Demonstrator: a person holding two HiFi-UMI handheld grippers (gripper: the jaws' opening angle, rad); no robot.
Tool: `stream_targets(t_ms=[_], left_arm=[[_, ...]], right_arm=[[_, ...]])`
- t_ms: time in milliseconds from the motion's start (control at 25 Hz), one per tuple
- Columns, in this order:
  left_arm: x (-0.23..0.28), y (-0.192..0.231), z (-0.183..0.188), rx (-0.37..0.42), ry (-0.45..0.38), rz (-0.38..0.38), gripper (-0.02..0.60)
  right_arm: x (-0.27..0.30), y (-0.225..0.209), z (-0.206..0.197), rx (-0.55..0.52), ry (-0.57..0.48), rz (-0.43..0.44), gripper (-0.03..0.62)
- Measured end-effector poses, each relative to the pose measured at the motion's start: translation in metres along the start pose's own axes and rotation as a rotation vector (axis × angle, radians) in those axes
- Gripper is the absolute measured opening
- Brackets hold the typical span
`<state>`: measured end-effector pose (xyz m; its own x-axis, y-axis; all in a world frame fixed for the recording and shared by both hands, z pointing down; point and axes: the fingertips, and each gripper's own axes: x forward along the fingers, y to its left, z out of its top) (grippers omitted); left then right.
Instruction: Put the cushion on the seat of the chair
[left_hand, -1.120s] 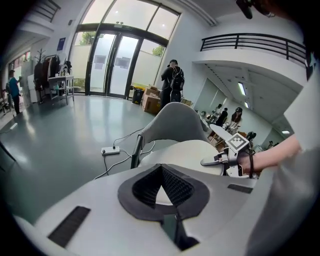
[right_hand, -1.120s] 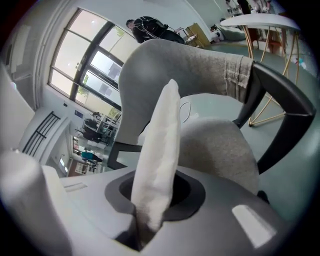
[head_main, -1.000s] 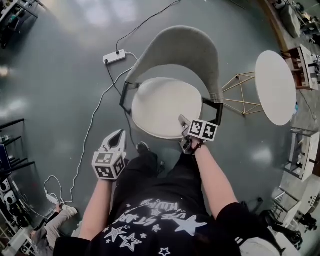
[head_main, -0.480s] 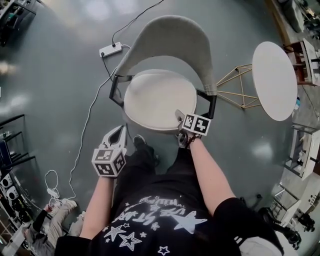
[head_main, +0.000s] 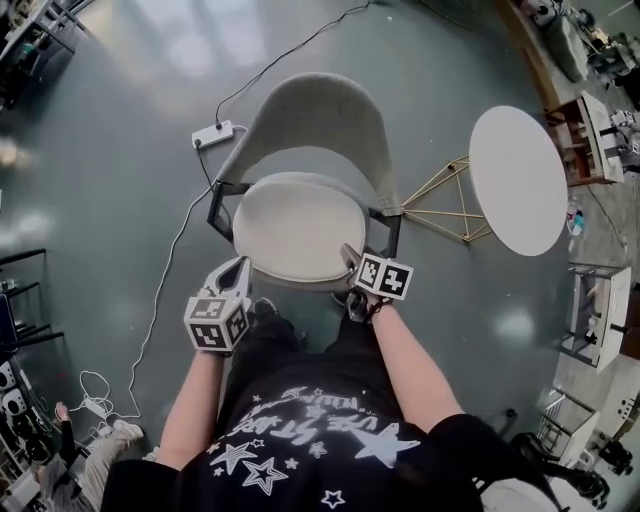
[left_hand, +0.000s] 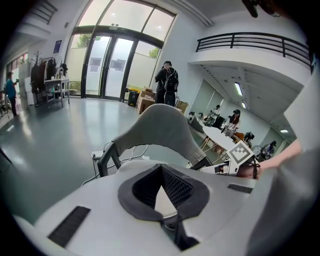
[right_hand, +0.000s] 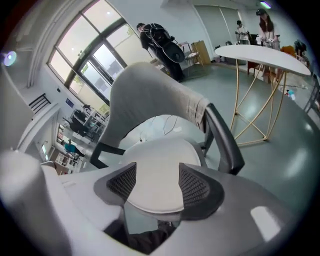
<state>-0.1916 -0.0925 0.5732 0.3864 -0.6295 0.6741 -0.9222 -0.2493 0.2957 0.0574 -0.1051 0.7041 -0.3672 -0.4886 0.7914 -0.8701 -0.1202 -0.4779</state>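
- Plainly, the pale round cushion (head_main: 295, 225) lay flat on the seat of the chair (head_main: 385, 215), in front of the curved grey backrest (head_main: 310, 115) on its far side
- The right gripper (head_main: 350, 258) sat at the cushion's near right edge; in the right gripper view its jaws stood well apart, and the cushion's near rim (right_hand: 157, 170) filled the gap between the two dark ribbed pads (right_hand: 195, 187)
- The left gripper (head_main: 238, 270) was at the near left of the seat, just beside the cushion's rim; whether it touched could not be told
- In the left gripper view its fingertips (left_hand: 161, 170) met at a point, and only a narrow pale wedge showed behind them
- A white round table (head_main: 520, 180) on thin gold-coloured legs stood to the right of the chair, apart from it
- A white power strip (head_main: 212, 134) lay on the grey floor (head_main: 100, 150) to the far left of the chair, with a cable (head_main: 165, 290) trailing from it toward the near left
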Motion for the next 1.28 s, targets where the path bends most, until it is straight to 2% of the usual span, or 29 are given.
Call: stream_targets(t_ms=[160,280,440,560,760,920,1080,1280], left_arm=[[0.007,-0.021,0.025,0.0,-0.067,0.009,0.007],[0.01,-0.042,0.037,-0.028,-0.113,0.027,0.006],[0.013,-0.061,0.052,-0.053,-0.178,0.072,0.008],[0.005,-0.067,0.058,-0.111,-0.251,0.138,0.007],[-0.015,-0.089,0.047,-0.202,-0.327,0.237,0.006],[-0.037,-0.099,0.025,-0.196,-0.357,0.274,0.007],[-0.062,-0.1,-0.008,-0.222,-0.34,0.328,0.007],[-0.088,-0.1,-0.03,-0.302,-0.383,0.363,0.007]], right_arm=[[-0.021,0.009,0.05,-0.052,-0.078,0.079,0.242],[-0.04,0.011,0.087,-0.082,-0.116,0.139,0.177],[-0.061,0.018,0.128,-0.103,-0.149,0.228,0.042],[-0.063,0.037,0.144,-0.1,-0.127,0.326,0.006],[-0.066,0.066,0.143,-0.236,-0.038,0.446,0.003],[-0.065,0.097,0.124,-0.24,0.022,0.549,0.003],[-0.068,0.122,0.099,-0.302,0.07,0.593,0.003],[-0.085,0.142,0.081,-0.401,0.091,0.625,0.003]])
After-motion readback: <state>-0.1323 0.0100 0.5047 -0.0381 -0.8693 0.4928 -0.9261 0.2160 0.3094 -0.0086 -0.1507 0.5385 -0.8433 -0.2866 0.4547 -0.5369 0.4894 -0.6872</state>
